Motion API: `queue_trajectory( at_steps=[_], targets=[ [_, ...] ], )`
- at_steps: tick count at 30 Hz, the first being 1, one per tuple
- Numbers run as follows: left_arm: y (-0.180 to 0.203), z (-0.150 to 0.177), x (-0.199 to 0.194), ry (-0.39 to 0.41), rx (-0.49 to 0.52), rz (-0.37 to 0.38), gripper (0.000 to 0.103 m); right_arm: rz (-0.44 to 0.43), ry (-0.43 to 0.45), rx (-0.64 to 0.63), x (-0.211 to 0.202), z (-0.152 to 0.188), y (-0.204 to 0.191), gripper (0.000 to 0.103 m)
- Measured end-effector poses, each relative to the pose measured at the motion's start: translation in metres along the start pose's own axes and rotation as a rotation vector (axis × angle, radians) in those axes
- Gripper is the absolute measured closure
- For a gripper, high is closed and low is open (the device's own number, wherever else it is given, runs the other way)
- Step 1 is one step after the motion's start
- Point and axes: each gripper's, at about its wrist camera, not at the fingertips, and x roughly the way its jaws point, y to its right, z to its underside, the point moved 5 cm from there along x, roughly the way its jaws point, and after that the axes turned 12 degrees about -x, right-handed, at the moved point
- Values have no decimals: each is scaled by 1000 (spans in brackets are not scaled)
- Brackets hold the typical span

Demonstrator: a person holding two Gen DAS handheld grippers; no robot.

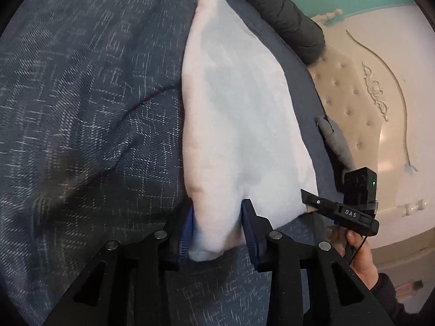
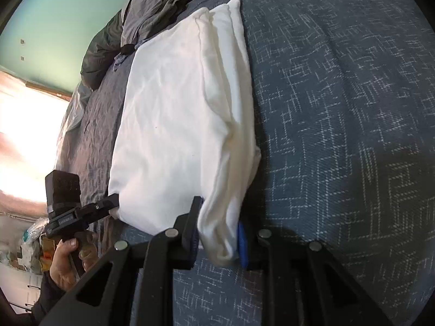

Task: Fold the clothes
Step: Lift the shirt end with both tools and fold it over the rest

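A white garment lies folded lengthwise on the blue patterned bedspread, running away from both grippers. My left gripper is shut on the garment's near left corner, with bunched white cloth between its blue pads. In the same view the right gripper, held by a hand, meets the near right corner. From the right wrist, the white garment shows stacked layers along its right edge. My right gripper is shut on that near corner, while the left gripper pinches the other corner.
Dark grey clothes are heaped at the far end of the bed, with a dark sleeve-like roll beside them. A cream tufted headboard and a teal wall stand past the bed. Bare bedspread spreads to the right.
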Motion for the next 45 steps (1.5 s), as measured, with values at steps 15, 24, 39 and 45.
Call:
queue_trajectory(
  at_steps=[15,24,39,45],
  targets=[
    [69,-2,-43,48,165,-15,77,-113,136,-53,-61,-32,-42,96],
    [175,-4,-109,118,281,35,77,-140,244,-118,-159,-60,-72,96],
    [313,34,-129,133,410,86,78,-84,364,-199,-309,-73,-88,96],
    [362,47,-118,123,455,109,78,-52,394,-216,-358,-76,-76,96]
  ],
)
